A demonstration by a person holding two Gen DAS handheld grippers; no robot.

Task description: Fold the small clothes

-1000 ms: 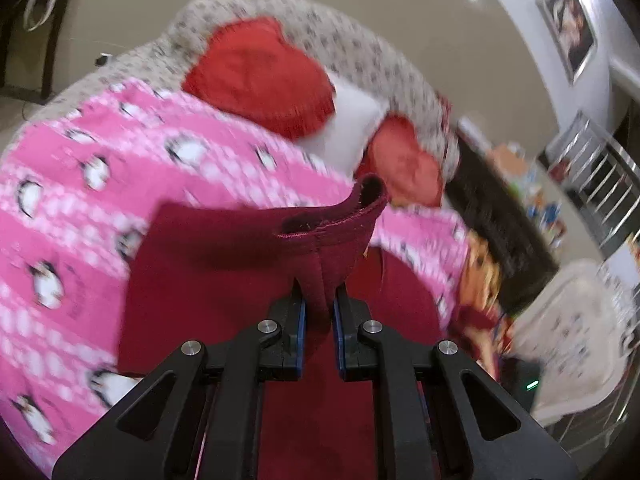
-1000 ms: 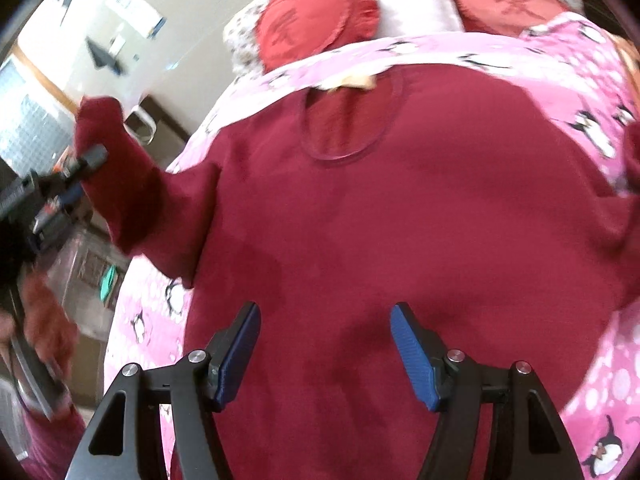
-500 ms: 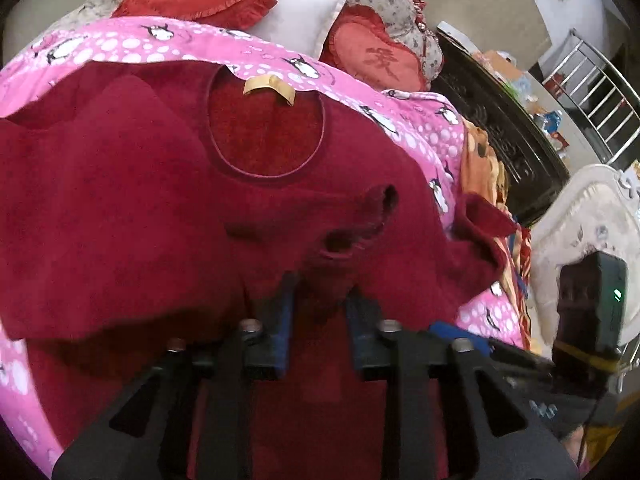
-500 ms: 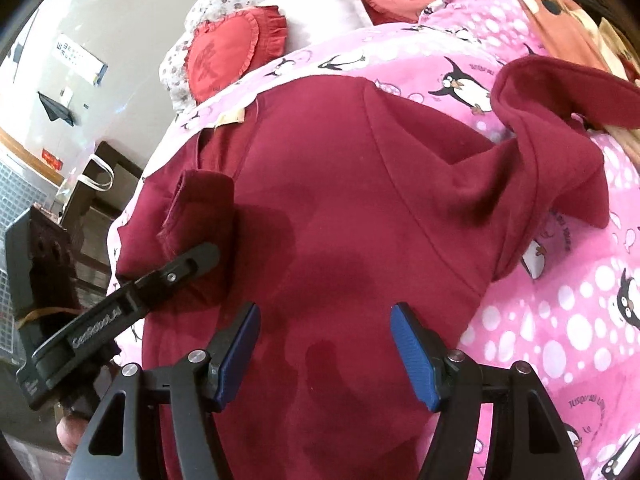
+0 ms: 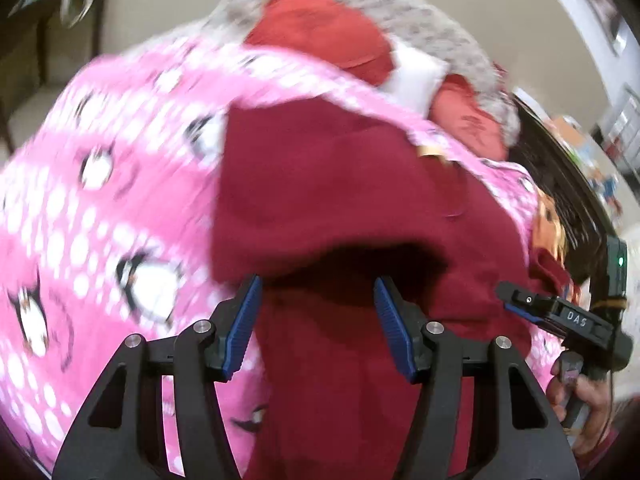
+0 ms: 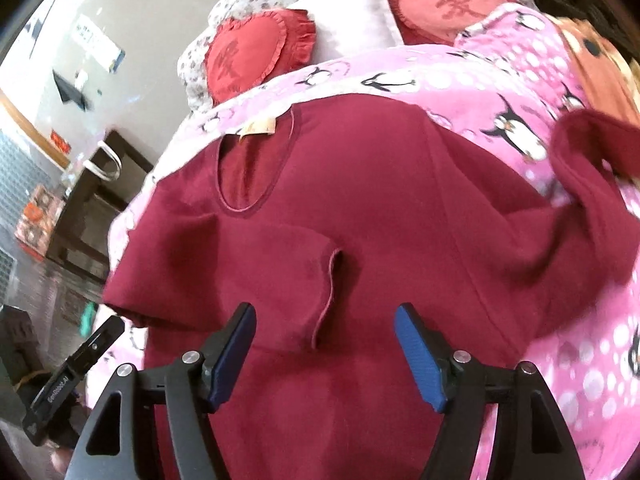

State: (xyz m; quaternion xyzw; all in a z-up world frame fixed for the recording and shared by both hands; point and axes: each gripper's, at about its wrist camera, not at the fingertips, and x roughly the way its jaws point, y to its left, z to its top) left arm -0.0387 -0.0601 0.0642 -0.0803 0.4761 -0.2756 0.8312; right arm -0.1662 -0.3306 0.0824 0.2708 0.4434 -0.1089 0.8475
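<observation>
Right wrist, right tongs (image 6: 325, 344) wide, above sweater (image 6: 400, 208)

Home bedroom: bed (image 6: 460, 80) under pink penguin blanket (image 6: 500, 92), heart-shaped red cushions (image 6: 248, 56) and white pillow (image 6: 352, 20) at far end.

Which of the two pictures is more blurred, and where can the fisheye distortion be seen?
Left wrist view: strong motion blur; the penguin blanket and the pillows are smeared, though the left claw stays sharp. Right wrist view: mostly sharp; the shirt and its tag are clear, with slight blur at the left edge. Both views bend the scene outward and darken at the corners.
</observation>
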